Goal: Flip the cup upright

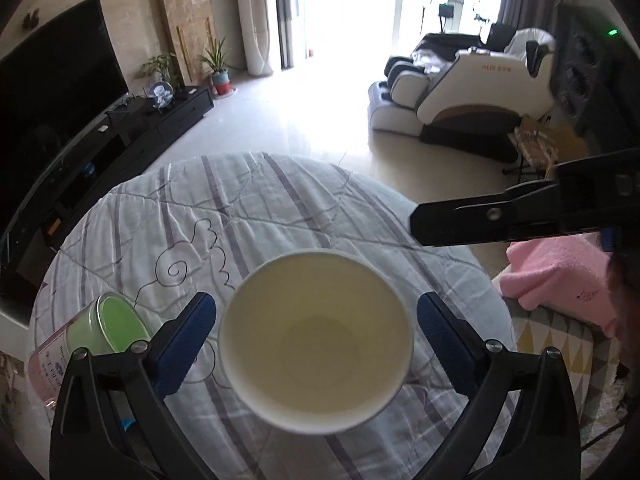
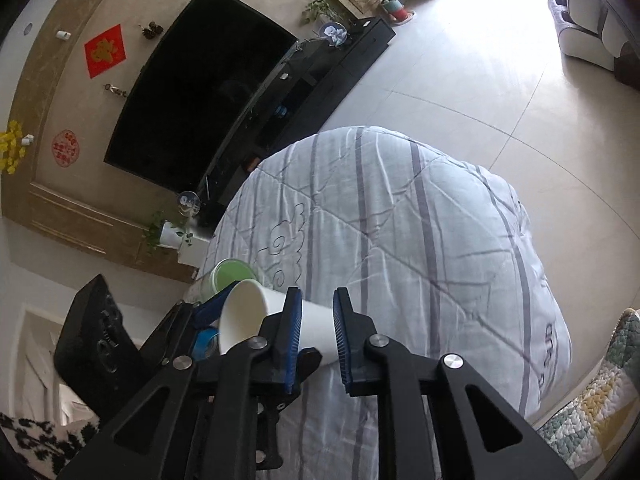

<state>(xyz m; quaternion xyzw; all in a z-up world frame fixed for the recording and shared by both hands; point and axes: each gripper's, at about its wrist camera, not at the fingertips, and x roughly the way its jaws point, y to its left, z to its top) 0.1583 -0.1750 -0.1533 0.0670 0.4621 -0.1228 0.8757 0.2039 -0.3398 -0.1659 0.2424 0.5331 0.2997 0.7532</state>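
A white paper cup (image 1: 316,344) lies on its side on the striped quilt (image 1: 260,208), its open mouth facing my left wrist camera. My left gripper (image 1: 316,340) is open, its blue pads either side of the rim with a gap on each side. In the right wrist view the cup (image 2: 280,320) points its mouth to the left. My right gripper (image 2: 316,336) has its blue pads around the cup's base end, close against it; contact cannot be told. The right gripper's finger (image 1: 492,216) shows above the cup in the left view.
A clear jar with a green lid (image 1: 108,328) lies on the quilt left of the cup, also in the right view (image 2: 232,276). A pink towel (image 1: 560,276) lies to the right. A TV (image 1: 56,76), cabinet and massage chair (image 1: 472,84) stand beyond.
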